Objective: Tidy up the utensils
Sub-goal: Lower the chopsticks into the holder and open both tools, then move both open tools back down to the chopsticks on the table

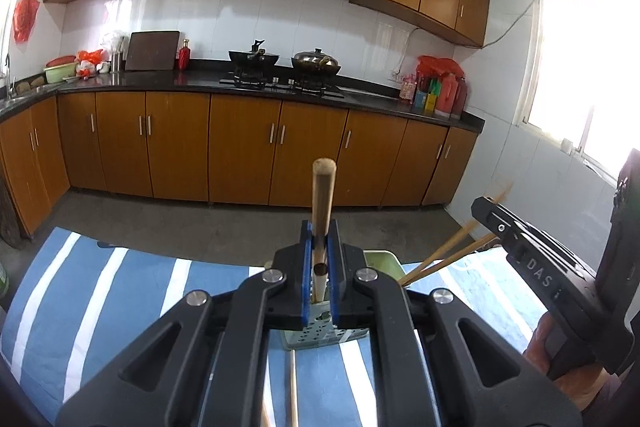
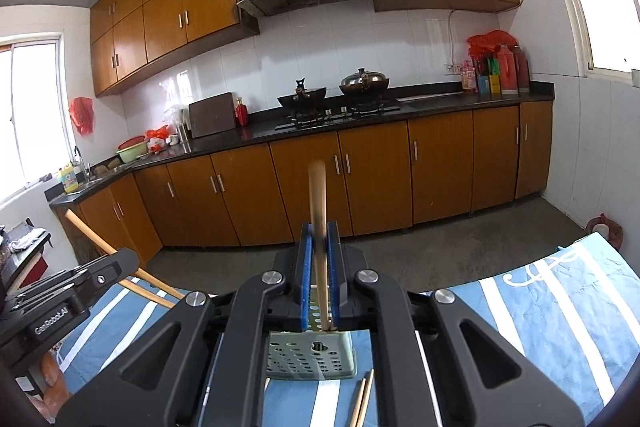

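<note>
left gripper (image 1: 320, 247): tilted slightly down, fingers clenched on chopsticks (image 1: 323, 195) | right gripper (image 2: 320, 251): likewise, fingers grasping chopstick pair (image 2: 317, 195) | both above holder (image 2: 311, 355)

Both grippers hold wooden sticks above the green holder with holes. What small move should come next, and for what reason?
Probably lower the left gripper a little, so its chopsticks slide down into the green holder. Its jaws are shut on them, the sticks stand nearly upright, and the holder sits directly below. The right gripper also grips chopsticks, so one should go first.
</note>
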Available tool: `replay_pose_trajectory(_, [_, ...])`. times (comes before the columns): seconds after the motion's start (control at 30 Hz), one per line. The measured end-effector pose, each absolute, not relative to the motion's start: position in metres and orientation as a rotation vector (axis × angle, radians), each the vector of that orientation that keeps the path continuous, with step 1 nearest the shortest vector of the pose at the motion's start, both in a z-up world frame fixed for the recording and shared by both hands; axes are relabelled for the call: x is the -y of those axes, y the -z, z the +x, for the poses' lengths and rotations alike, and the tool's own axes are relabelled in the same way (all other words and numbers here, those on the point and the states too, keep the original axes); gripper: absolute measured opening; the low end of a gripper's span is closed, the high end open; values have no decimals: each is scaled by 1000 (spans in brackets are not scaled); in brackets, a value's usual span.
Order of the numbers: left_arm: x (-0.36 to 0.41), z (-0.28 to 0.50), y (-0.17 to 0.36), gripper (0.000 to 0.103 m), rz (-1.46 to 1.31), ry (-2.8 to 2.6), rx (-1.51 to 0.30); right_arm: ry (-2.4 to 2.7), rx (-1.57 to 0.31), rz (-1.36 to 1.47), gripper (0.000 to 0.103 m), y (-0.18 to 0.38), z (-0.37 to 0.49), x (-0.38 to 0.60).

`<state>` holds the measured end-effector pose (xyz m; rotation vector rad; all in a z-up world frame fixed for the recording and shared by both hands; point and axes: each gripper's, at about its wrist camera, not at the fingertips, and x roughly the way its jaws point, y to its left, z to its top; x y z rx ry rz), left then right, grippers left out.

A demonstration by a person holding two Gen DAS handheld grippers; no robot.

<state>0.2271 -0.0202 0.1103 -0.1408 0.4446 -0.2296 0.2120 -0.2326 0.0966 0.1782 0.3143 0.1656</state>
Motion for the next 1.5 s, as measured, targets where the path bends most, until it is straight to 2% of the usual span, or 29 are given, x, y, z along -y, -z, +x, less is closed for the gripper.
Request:
replay_pose_trajectory(0.33, [3, 192, -129, 16, -174, 220, -372, -148, -289, 198, 9, -108, 174, 252])
replay_pose_trajectory(0.37, [-1, 186, -130, 16, -178, 219, -367, -144, -295, 203, 11, -106, 169, 255])
replay_pose_trajectory(0.43, [-8, 175, -127, 19, -181, 215, -365, -127, -312, 213, 27, -97, 158, 263])
replay_pose_trajectory(0.5, [-17, 161, -117, 21, -173, 191, -377, -116, -342, 216, 29, -83, 148, 267])
replay_pose_trajectory(0.83, [-44, 147, 4, 22, -130, 100, -676, -131, -789, 235, 27, 67, 153, 253])
replay_pose_trajectory(0.97, [-48, 142, 39, 22, -145, 96, -760, -149, -877, 253, 26, 98, 154, 238])
replay_pose_trajectory(1.23, [-44, 144, 63, 25, -159, 104, -823, -148, -902, 174, 25, 106, 157, 220])
replay_pose_trajectory(1.27, [-43, 144, 63, 25, -157, 105, -827, -144, -902, 163, 24, 106, 158, 221])
replay_pose_trajectory(1.33, [-40, 144, 65, 25, -156, 110, -835, -111, -900, 124, 15, 106, 160, 220])
replay_pose_trajectory(1.47, [-37, 146, 70, 25, -157, 125, -845, -74, -899, 130, 14, 105, 161, 230])
replay_pose_trajectory(1.5, [-36, 147, 71, 25, -159, 131, -848, -59, -898, 124, 8, 106, 161, 232])
